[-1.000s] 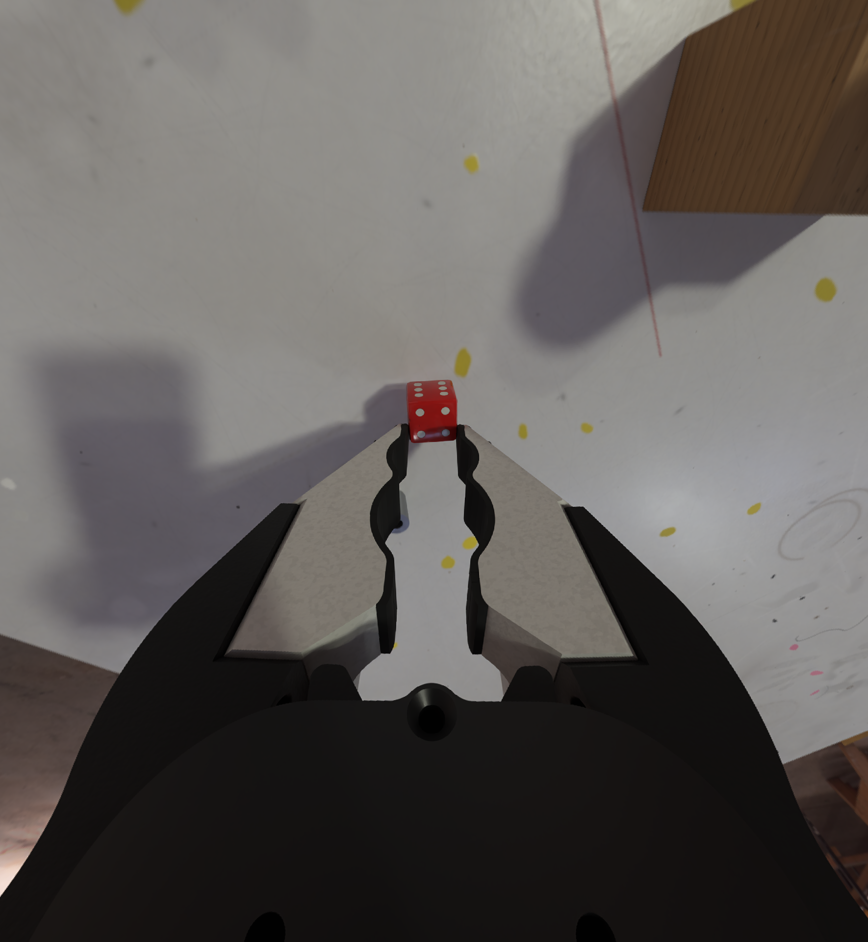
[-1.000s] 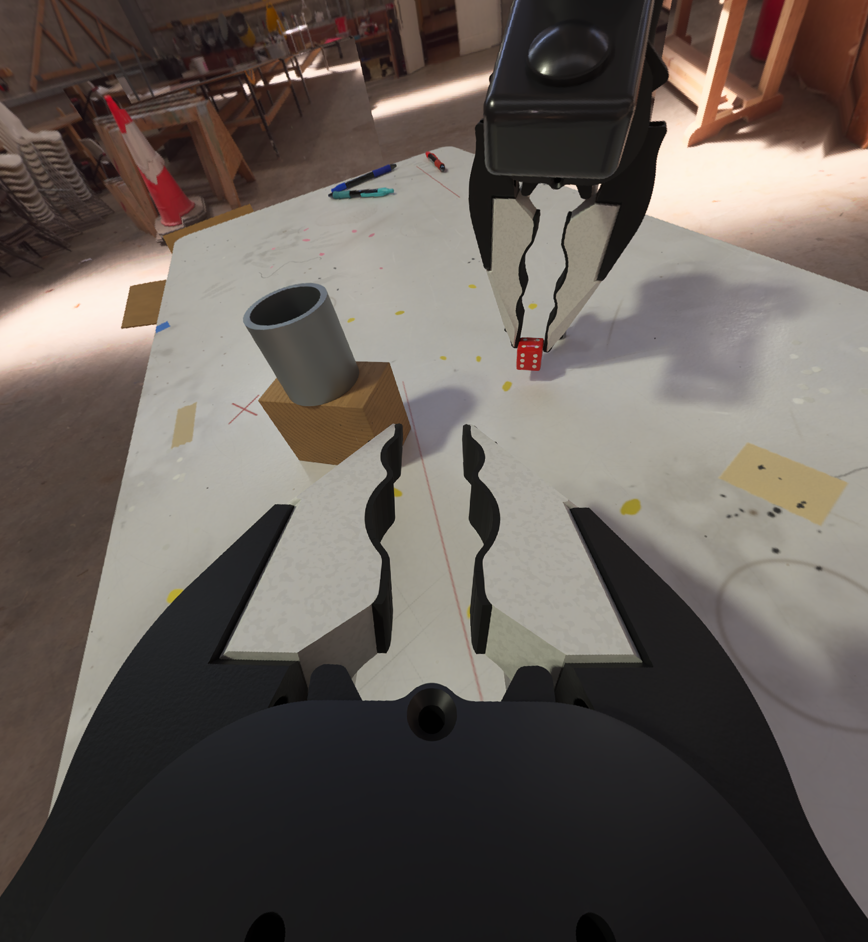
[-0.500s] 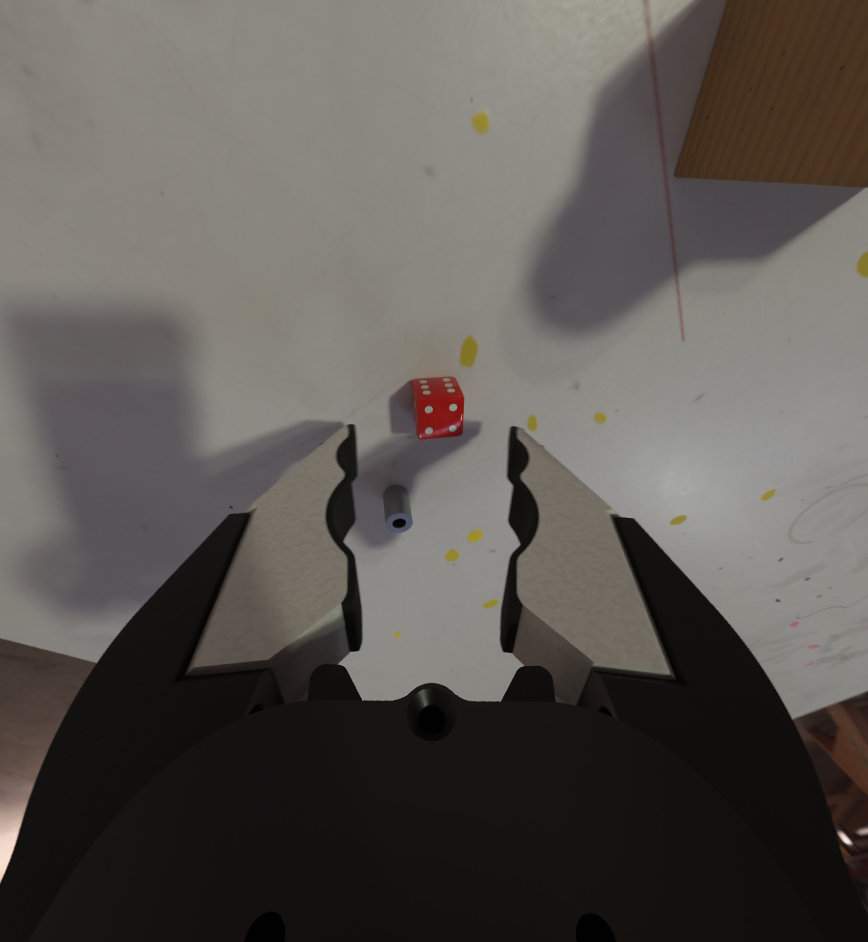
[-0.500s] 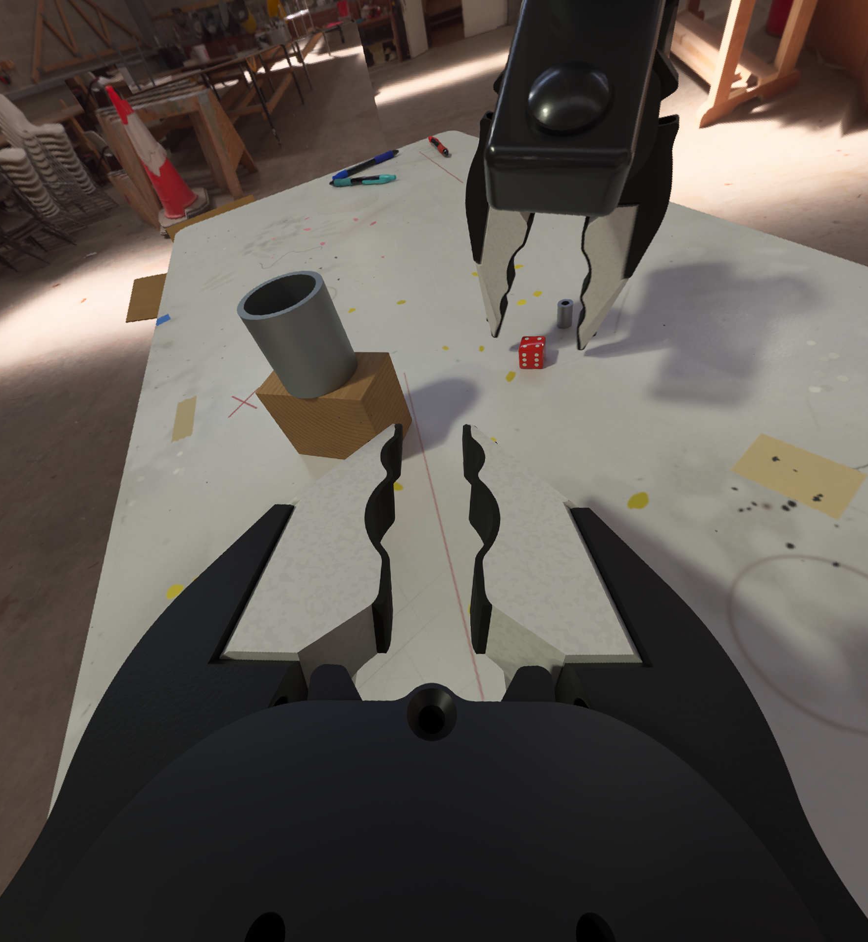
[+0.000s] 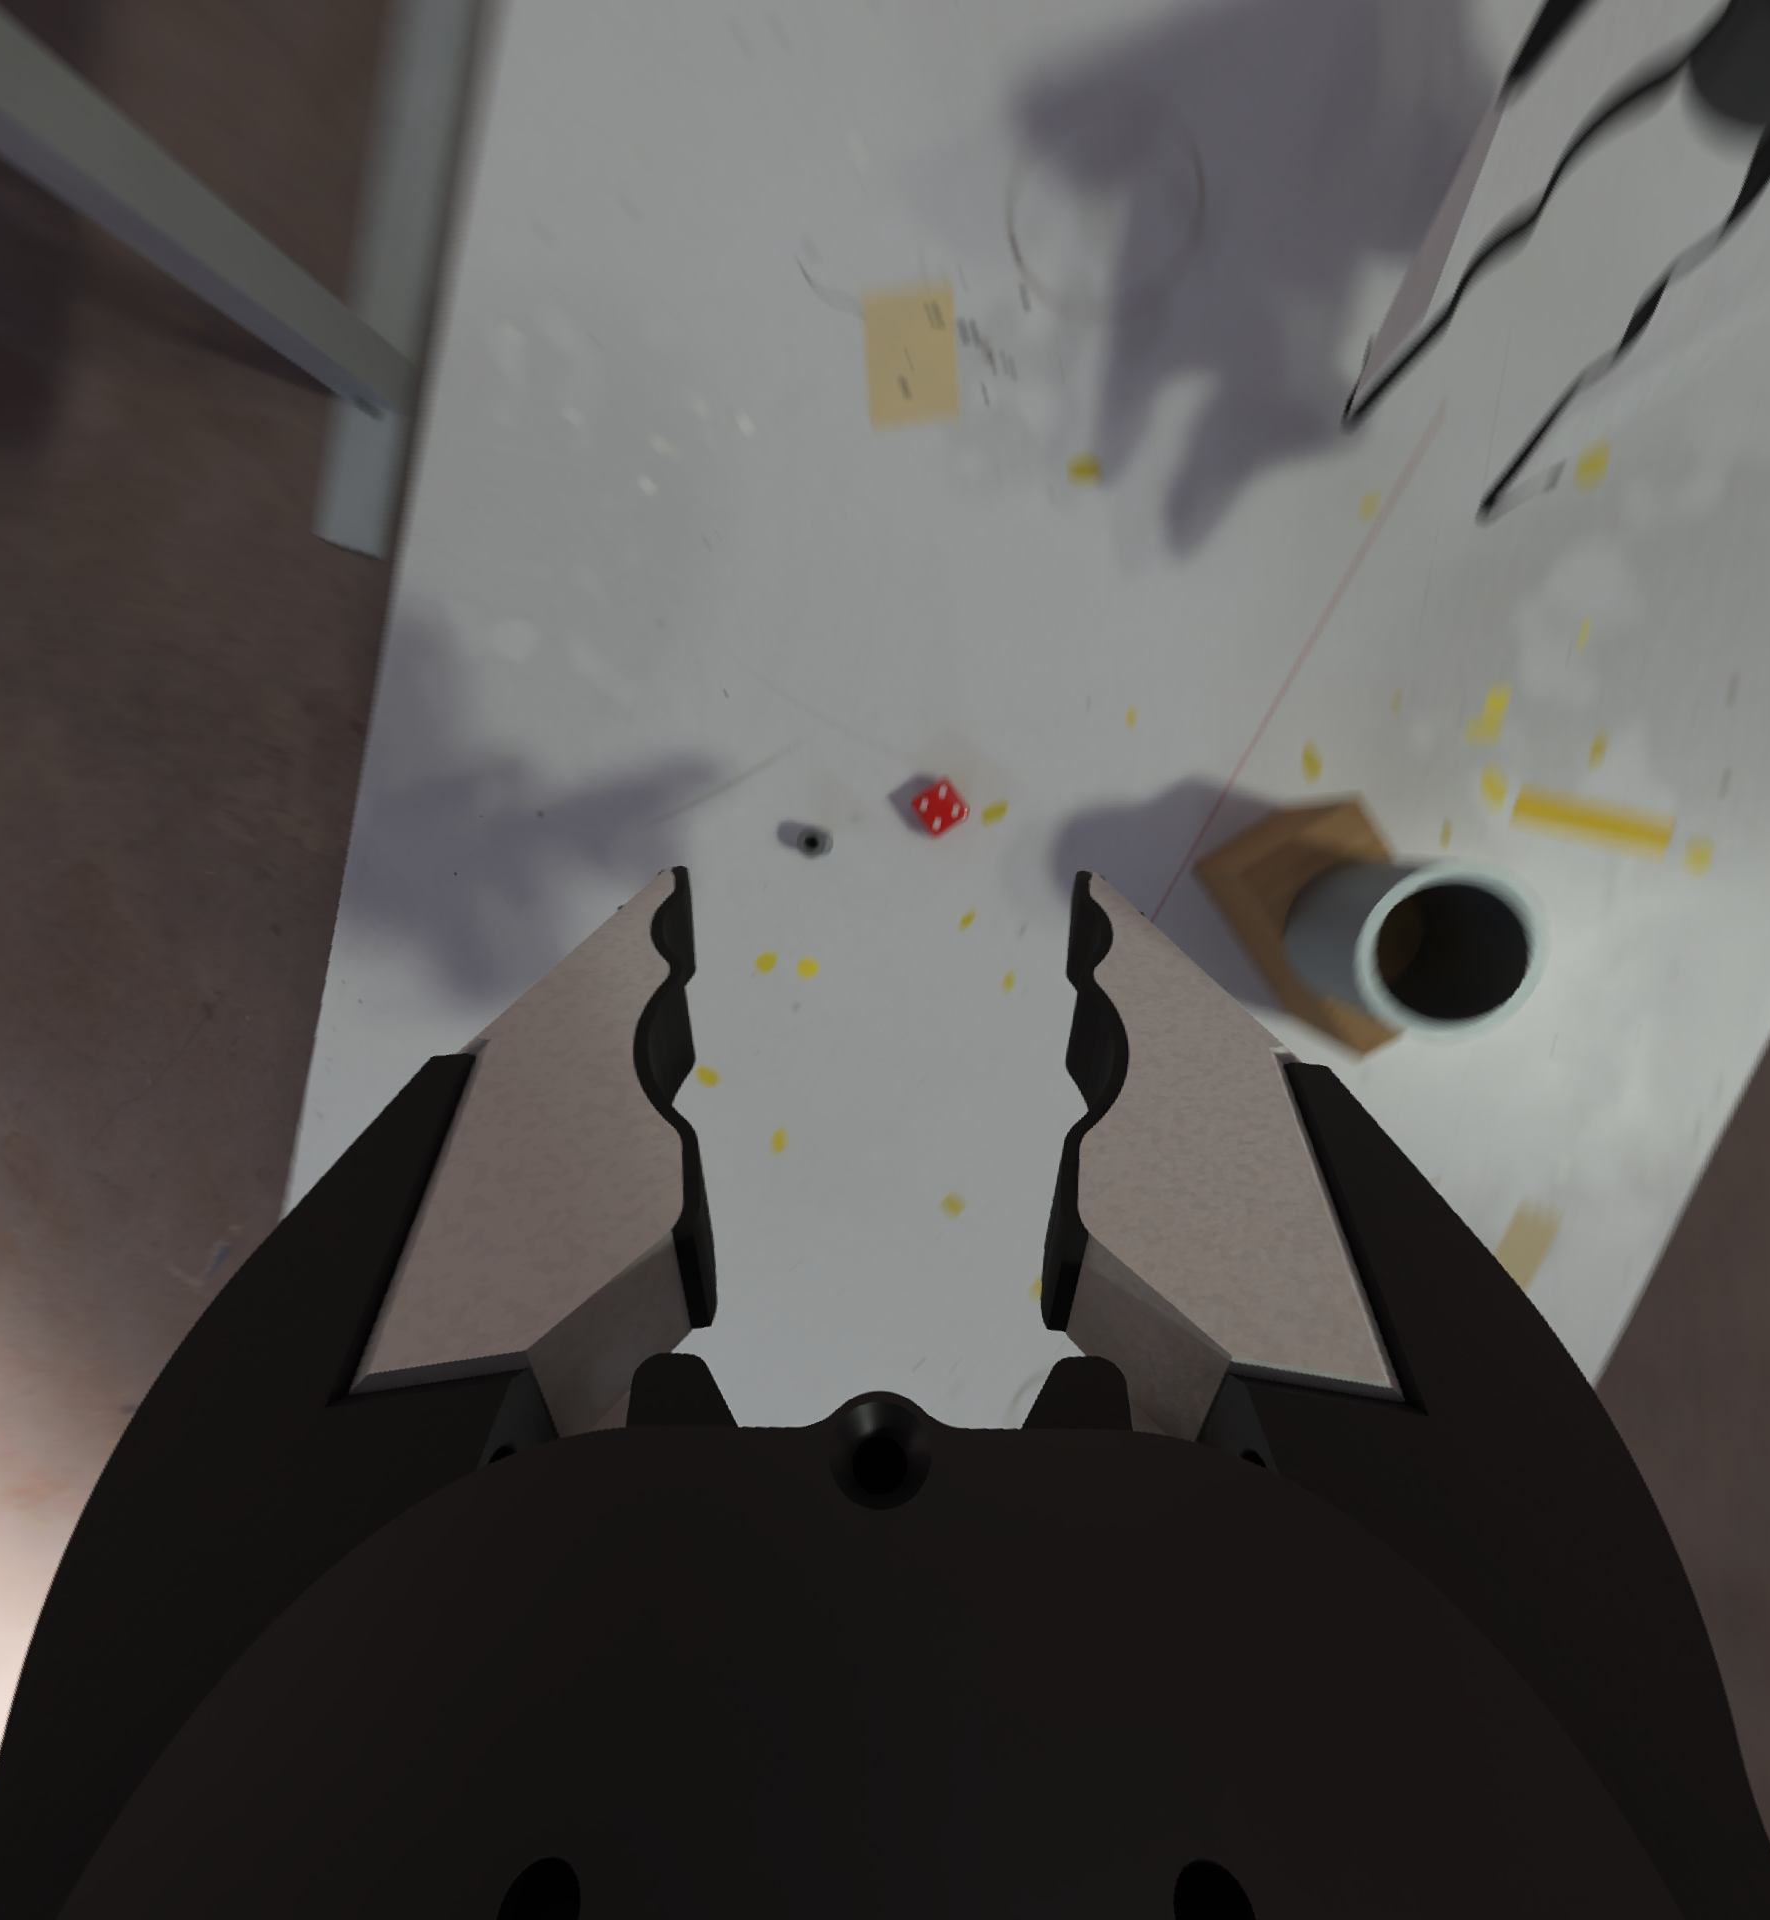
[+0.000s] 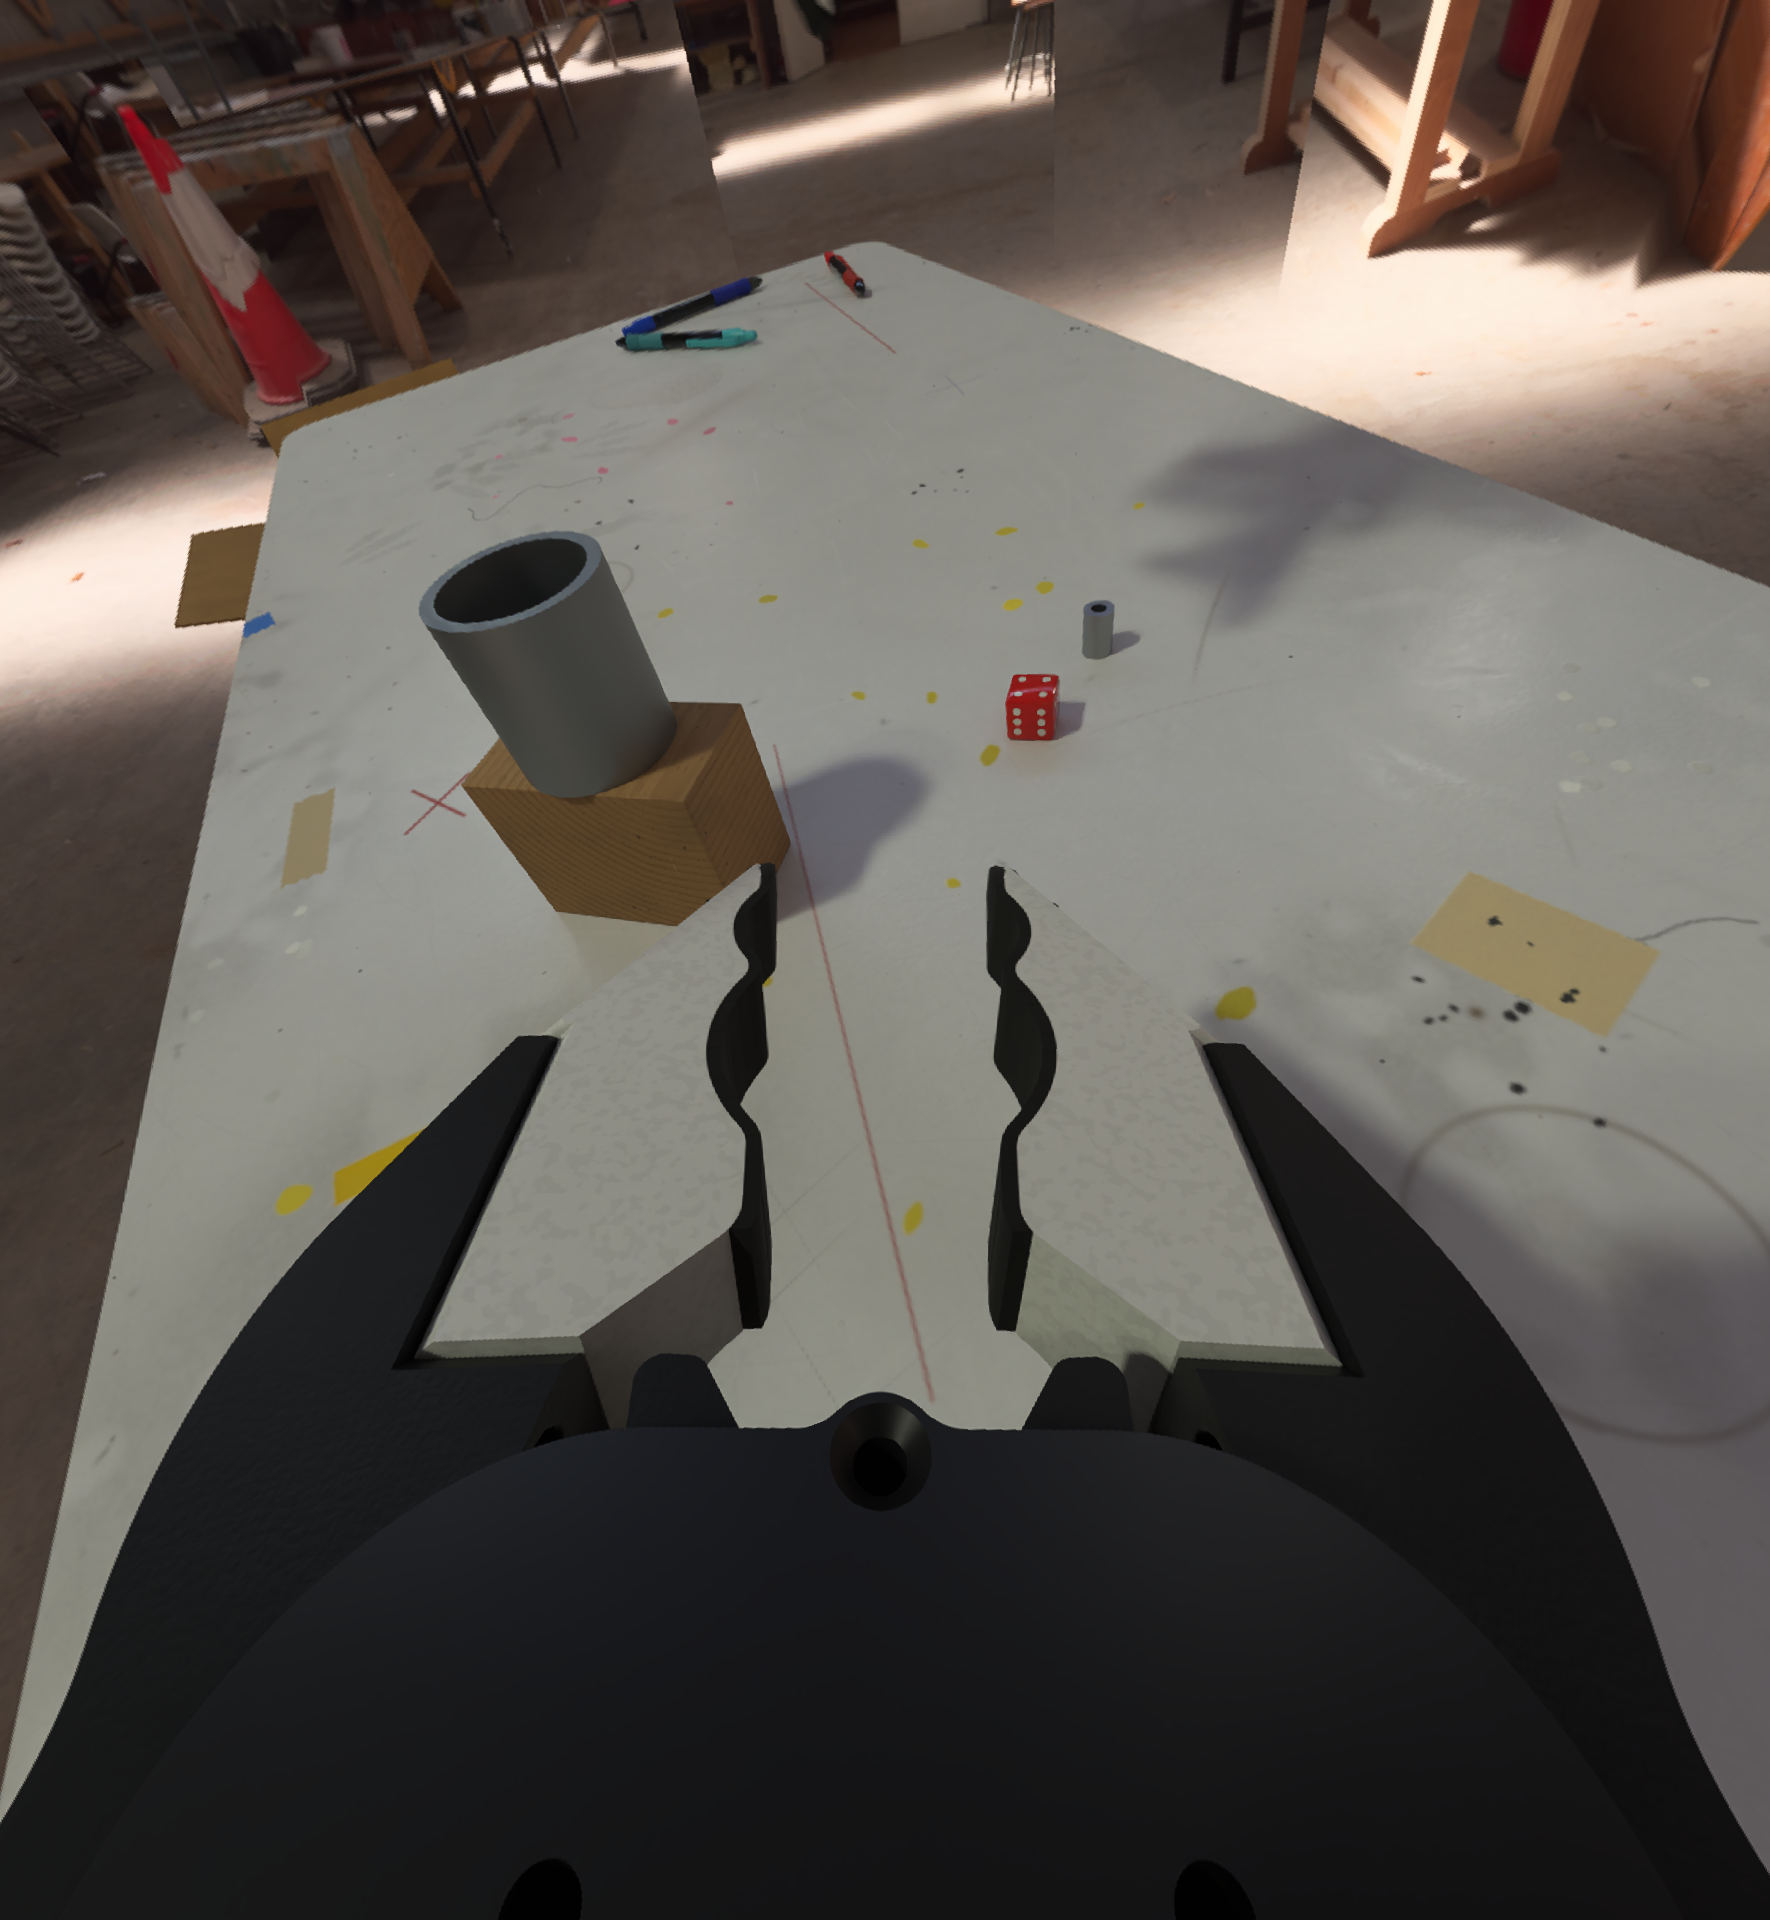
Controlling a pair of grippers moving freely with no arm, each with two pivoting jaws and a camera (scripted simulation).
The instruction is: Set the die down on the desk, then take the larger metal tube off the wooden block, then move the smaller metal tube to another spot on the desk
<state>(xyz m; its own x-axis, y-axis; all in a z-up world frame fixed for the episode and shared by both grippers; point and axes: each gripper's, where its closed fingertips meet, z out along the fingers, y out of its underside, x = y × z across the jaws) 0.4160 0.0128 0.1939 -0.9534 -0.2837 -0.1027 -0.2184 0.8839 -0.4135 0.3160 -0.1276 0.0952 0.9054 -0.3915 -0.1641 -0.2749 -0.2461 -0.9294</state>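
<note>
The red die (image 6: 1032, 708) rests on the white desk (image 6: 1276, 790), free of both grippers; it also shows in the left wrist view (image 5: 940, 804). The small grey metal tube (image 6: 1097, 629) stands upright just beyond it, and shows in the left wrist view (image 5: 805, 837). The large grey metal tube (image 6: 548, 665) stands on the wooden block (image 6: 642, 831) at the left, also seen from above (image 5: 1432, 951). My left gripper (image 5: 879, 894) is open and empty, high above the desk. My right gripper (image 6: 879, 883) is open and empty, low over the desk, right of the block.
Several pens (image 6: 694, 322) lie at the desk's far end. Tan tape patches (image 6: 1535, 951) sit on the desk at the right. The desk edge (image 5: 361, 831) and floor are at the left in the left wrist view. The right gripper's fingers (image 5: 1432, 281) show blurred at its top right.
My left gripper opened and let go of the die, then rose high above the desk and out of the right wrist view. My right gripper opened wider.
</note>
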